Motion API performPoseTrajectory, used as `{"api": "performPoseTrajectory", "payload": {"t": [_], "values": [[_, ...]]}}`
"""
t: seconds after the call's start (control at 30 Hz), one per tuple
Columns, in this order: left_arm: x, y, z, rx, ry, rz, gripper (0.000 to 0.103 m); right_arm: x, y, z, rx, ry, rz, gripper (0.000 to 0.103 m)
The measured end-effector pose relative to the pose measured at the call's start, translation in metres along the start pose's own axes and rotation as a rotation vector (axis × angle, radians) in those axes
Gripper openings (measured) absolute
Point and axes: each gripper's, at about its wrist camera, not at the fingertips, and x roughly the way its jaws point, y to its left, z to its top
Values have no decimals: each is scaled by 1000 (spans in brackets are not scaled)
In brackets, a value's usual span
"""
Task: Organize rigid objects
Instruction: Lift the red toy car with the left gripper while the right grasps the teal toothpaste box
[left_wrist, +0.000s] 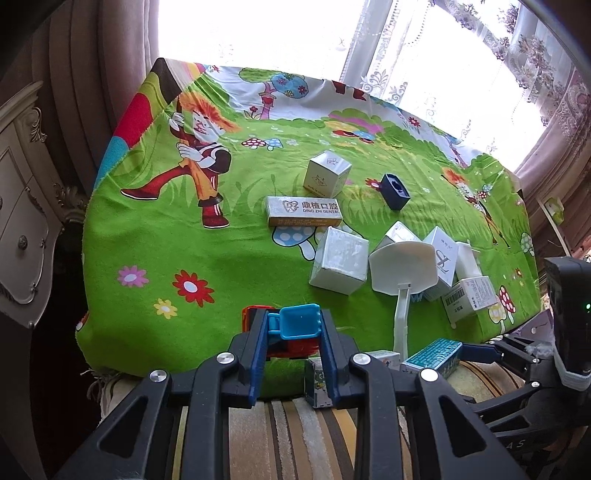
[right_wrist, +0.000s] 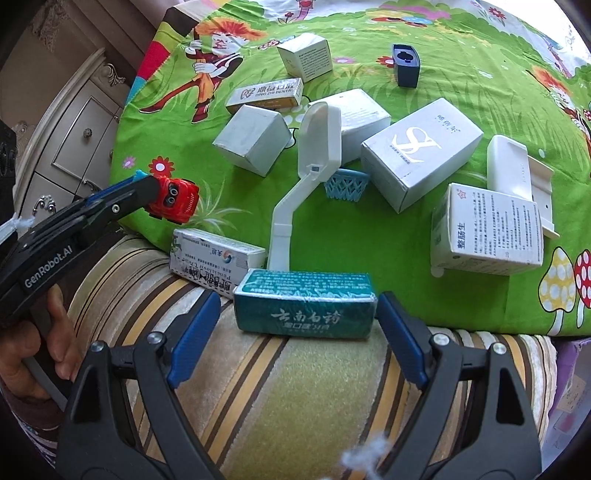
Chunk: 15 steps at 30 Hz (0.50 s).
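The left gripper (left_wrist: 293, 328) is clamped on a small red toy car (right_wrist: 176, 200) with a blue piece on top; it angles downward over the near left edge of the green cartoon-print cloth (left_wrist: 155, 236), and in the right wrist view a hand (right_wrist: 33, 343) wraps its handle at the near left. The right gripper (right_wrist: 295, 328) points steeply down with its jaws spread wide, a blue pad on either side of a teal box (right_wrist: 304, 304) that lies on the striped cushion (right_wrist: 280, 391) at the cloth's near edge; the pads stand just off the box's ends and do not press on it. Just left of the teal box lies a white medicine carton (right_wrist: 214, 260), partly on the cloth. A white toy basketball hoop stand (right_wrist: 295, 184) rises behind the teal box, its blue net (right_wrist: 345, 184) to the right. Farther out on the cloth sit several white boxes, a DING ZHI DENTAL box (left_wrist: 303, 211) and a dark blue case (left_wrist: 395, 191), well apart from both grippers.
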Motion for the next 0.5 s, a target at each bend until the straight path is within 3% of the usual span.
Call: {"api": "performPoseTrajectory", "payload": {"t": [0.03, 0.27, 0.5], "values": [[-2, 0, 0, -2, -5, -2, 28, 1, 0, 0, -2, 4, -3, 75], [-17, -6, -2, -12, -33, -10, 28, -9, -3, -10, 3, -45, 28, 76], [-31, -33, -8, 12, -46, -46, 28, -46, -12, -23, 33, -135, 31, 76]]}}
